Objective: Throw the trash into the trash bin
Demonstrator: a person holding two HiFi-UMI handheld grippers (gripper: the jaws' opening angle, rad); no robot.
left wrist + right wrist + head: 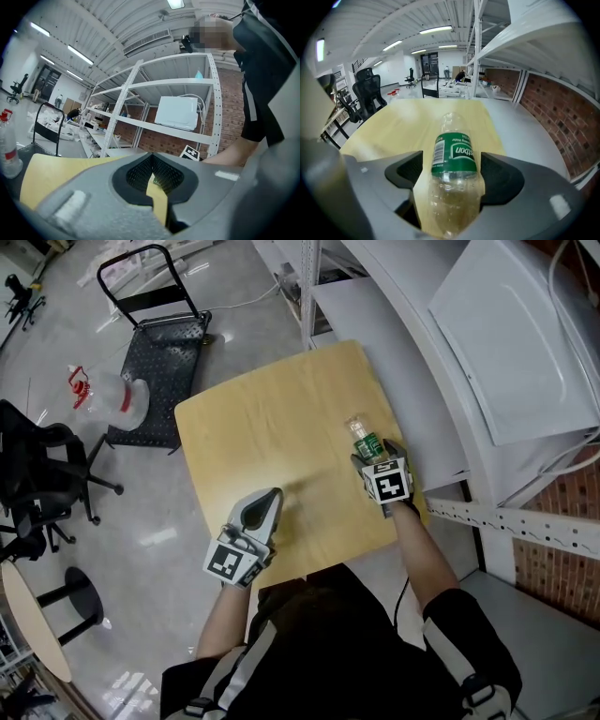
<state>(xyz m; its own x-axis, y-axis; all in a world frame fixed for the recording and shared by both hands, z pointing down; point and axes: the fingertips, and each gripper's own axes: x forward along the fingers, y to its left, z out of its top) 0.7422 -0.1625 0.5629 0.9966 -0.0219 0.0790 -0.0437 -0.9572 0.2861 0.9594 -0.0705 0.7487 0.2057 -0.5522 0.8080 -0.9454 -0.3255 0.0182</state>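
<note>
A clear plastic bottle [367, 441] with a green label lies on its side on the right part of the yellow wooden table [272, 418]. My right gripper [377, 455] points down at it, jaws wide open on either side of the bottle [454, 159], and a gap shows beside the left pad. In the right gripper view, my right gripper [452, 165] frames the bottle, whose neck points away. My left gripper [271, 496] rests at the table's near edge, jaws closed to a point with nothing in them. In its own view, my left gripper [151, 158] aims level across the table. No trash bin is in view.
White metal shelving [450, 352] stands right of the table, against a brick wall. On the floor to the left are a black platform cart [159, 362], a clear jug with red parts [127, 401], an office chair [37, 479] and a round stool [80, 594].
</note>
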